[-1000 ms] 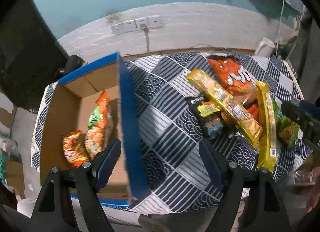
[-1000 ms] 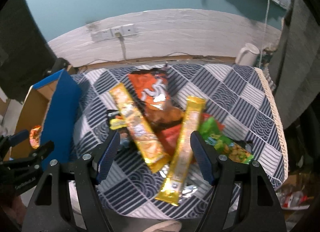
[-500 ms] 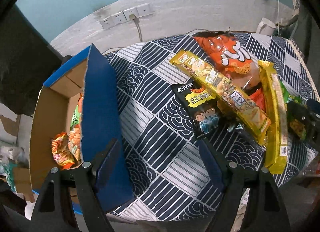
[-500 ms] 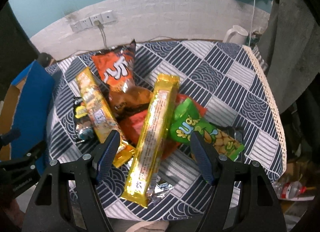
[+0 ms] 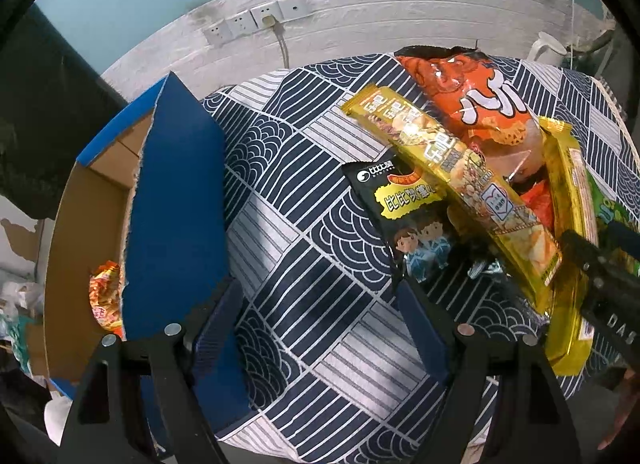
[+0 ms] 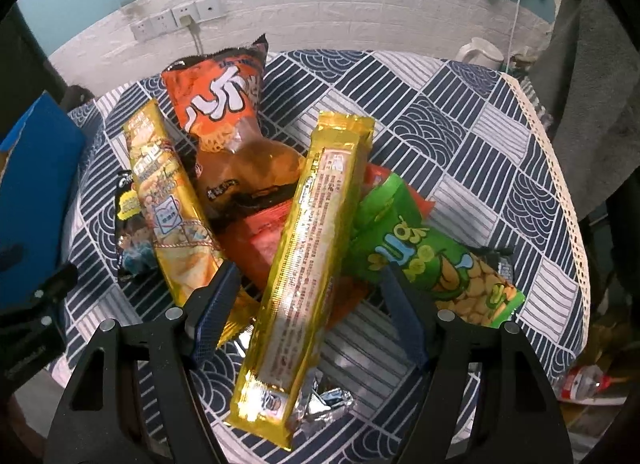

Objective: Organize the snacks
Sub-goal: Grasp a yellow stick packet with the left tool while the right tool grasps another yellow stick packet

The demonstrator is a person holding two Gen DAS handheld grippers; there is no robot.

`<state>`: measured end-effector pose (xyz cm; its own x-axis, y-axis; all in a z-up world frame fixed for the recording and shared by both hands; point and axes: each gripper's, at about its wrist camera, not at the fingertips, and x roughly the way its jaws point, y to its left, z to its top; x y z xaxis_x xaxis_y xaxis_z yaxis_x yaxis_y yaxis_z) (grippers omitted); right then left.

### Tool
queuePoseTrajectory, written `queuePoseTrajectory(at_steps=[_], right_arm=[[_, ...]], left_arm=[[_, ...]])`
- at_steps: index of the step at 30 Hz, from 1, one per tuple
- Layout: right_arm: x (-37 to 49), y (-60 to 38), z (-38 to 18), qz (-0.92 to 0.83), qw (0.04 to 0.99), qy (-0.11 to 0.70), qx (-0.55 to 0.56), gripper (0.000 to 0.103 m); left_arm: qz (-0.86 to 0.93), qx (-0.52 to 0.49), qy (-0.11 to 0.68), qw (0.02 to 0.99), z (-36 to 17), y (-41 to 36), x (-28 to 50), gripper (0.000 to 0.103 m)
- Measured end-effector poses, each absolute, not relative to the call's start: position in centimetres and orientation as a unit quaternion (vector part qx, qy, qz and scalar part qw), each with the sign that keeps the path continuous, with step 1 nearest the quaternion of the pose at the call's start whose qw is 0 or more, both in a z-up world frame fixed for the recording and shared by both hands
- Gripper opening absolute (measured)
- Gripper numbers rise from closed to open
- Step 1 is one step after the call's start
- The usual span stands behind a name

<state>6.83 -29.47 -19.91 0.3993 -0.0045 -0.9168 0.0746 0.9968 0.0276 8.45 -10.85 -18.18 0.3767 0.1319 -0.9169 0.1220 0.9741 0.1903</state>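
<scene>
A table under a navy-and-white patterned cloth point(image 6: 472, 112) carries a heap of snack packets point(image 6: 256, 184) straight ahead of the right gripper point(image 6: 308, 304), and a blue-sided cardboard box point(image 5: 176, 200) stands on it, beside the left gripper's point(image 5: 320, 320) left finger.

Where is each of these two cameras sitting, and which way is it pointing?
Left wrist: on the left gripper, looking down its open fingers at patterned tablecloth beside the blue cardboard box; the right gripper shows.
Right wrist: on the right gripper, fingers straddling the long gold snack packet.
Shared: that packet, the orange chip bag.
</scene>
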Motion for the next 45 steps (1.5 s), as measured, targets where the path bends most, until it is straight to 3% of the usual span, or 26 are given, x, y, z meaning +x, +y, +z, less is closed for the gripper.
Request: queuePoseTrajectory(at_steps=[1, 3, 4, 10, 21, 26, 38, 39, 41, 43, 45], right_arm=[[6.9, -29.5, -20.1, -0.021, 0.835, 0.548, 0.032, 0.065], [7.0, -29.7, -20.4, -0.014, 0.834, 0.551, 0.039, 0.046], [7.0, -29.8, -20.5, -0.011, 0.832, 0.553, 0.043, 0.041], [7.1, -30.4, -20.2, 0.000, 0.834, 0.549, 0.052, 0.032], [6.9, -31.8, -19.3, 0.013, 0.849, 0.526, 0.043, 0.028], [7.1, -32.2, -19.5, 0.023, 0.846, 0.530, 0.053, 0.028], [7.2, -33.2, -19.9, 0.042, 0.841, 0.533, 0.083, 0.029], [7.3, -33.3, -19.9, 0.041, 0.840, 0.534, 0.086, 0.029], [7.5, -33.3, -19.9, 0.041, 0.840, 0.534, 0.091, 0.030], [7.8, -33.4, -20.0, 0.040, 0.839, 0.535, 0.093, 0.033], [8.0, -33.3, -20.1, 0.036, 0.838, 0.537, 0.092, 0.040]], left_arm=[[0.003, 0.111, 0.559, 0.821, -18.3, -10.9, 8.6, 0.081], [0.002, 0.107, 0.562, 0.820, -18.5, -11.2, 8.9, 0.081], [0.003, 0.104, 0.563, 0.820, -18.5, -11.3, 9.1, 0.081], [0.004, 0.082, 0.562, 0.823, -18.2, -12.5, 10.4, 0.081], [-0.001, 0.027, 0.569, 0.822, -18.4, -15.0, 13.1, 0.082], [0.007, 0.001, 0.576, 0.818, -18.8, -16.2, 14.1, 0.088], [0.001, 0.045, 0.591, 0.805, -21.1, -19.4, 15.1, 0.088], [-0.003, 0.041, 0.588, 0.808, -21.1, -19.3, 15.1, 0.086], [-0.022, 0.028, 0.587, 0.809, -21.1, -18.9, 15.0, 0.073], [-0.040, 0.017, 0.595, 0.803, -21.3, -18.6, 15.0, 0.049], [-0.049, 0.012, 0.603, 0.796, -21.6, -18.3, 14.8, 0.042]])
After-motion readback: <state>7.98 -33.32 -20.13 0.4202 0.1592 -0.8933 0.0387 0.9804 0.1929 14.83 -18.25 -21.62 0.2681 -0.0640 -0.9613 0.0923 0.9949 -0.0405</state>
